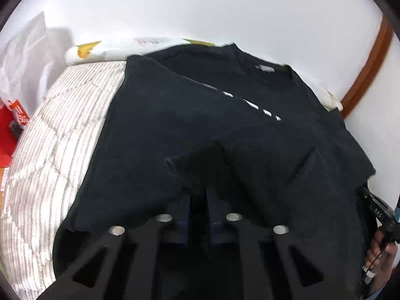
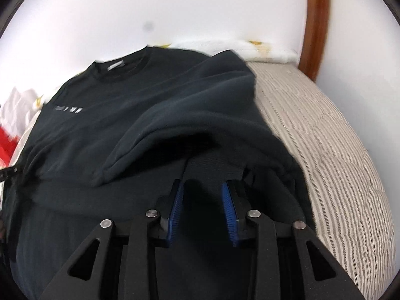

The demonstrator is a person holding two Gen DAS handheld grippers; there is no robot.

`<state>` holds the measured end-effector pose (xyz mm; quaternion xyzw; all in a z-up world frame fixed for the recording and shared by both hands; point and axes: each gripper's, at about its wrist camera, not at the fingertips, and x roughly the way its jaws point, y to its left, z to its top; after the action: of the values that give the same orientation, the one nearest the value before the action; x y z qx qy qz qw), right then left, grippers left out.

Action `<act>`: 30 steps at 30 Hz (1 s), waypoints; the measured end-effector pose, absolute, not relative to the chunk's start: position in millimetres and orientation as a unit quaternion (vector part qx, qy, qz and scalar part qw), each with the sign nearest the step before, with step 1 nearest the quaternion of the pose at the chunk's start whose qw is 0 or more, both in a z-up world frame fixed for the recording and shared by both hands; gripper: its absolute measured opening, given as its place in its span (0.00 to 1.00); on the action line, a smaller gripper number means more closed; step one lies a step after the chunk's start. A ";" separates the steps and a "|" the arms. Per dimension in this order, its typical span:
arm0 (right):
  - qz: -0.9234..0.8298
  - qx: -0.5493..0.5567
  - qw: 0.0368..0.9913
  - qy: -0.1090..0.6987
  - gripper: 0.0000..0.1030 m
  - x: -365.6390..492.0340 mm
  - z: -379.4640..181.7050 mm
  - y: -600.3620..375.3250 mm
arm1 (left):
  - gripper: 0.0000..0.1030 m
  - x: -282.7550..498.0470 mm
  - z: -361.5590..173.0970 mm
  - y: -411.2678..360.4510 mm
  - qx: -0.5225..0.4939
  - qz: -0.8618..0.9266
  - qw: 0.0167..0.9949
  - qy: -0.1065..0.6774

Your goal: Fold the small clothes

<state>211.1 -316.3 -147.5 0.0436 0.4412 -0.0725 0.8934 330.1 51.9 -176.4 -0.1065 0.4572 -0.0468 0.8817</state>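
Black long-sleeved cotton sweatshirt (image 1: 190, 115) lies spread on a bed with a beige striped quilted cover (image 1: 50, 130), its ribbed collar toward the white wall and a row of white printed marks across the chest.

From the left wrist camera, the left gripper (image 1: 198, 195) sits low over the garment with its jaws drawn close together, a fold of black cloth bunched right over their tips; whether cloth is actually pinched between them cannot be told, since everything there is dark. This view alone shows a folded sleeve with its ribbed cuff (image 1: 175, 162) lying across the body, a red package (image 1: 10, 125) off the bed's left side, and the right gripper's black body held in a bare hand (image 1: 382, 250) at the right edge.

From the right wrist camera, the right gripper (image 2: 202, 190) has its blue ribbed pads (image 2: 228, 200) well apart, jaws released, with a raised hump of dark fabric just ahead of them. Only this view shows the quilt bare on the right side and the curved brown wooden bed frame (image 2: 317, 25) against the wall. A white pillow with yellow print (image 2: 260, 47) lies behind the collar.
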 end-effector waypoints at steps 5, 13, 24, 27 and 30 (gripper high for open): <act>-0.089 0.062 0.889 0.444 0.00 215.8 -149.4 -333.1 | 0.08 323.1 -147.9 73.8 -0.162 -0.086 0.883 0.431; -0.137 0.069 0.877 0.456 0.00 218.1 -155.1 -357.3 | 0.08 312.8 -119.5 89.9 -0.186 -0.114 0.886 0.409; -0.055 0.084 0.888 0.448 0.29 194.9 -124.5 -332.0 | 0.19 302.5 -166.3 95.1 -0.163 -0.108 0.862 0.467; -0.057 0.063 0.890 0.448 0.49 192.6 -126.4 -322.6 | 0.25 296.1 -167.9 96.1 -0.159 -0.111 0.865 0.463; -0.075 0.060 0.885 0.456 0.49 199.8 -136.3 -323.7 | 0.29 289.7 -166.1 96.3 -0.148 -0.116 0.868 0.459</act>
<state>199.8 -323.7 -136.3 0.0601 0.4562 -0.0747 0.8847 289.7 96.3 -166.1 -0.1478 0.4592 -0.1163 0.8682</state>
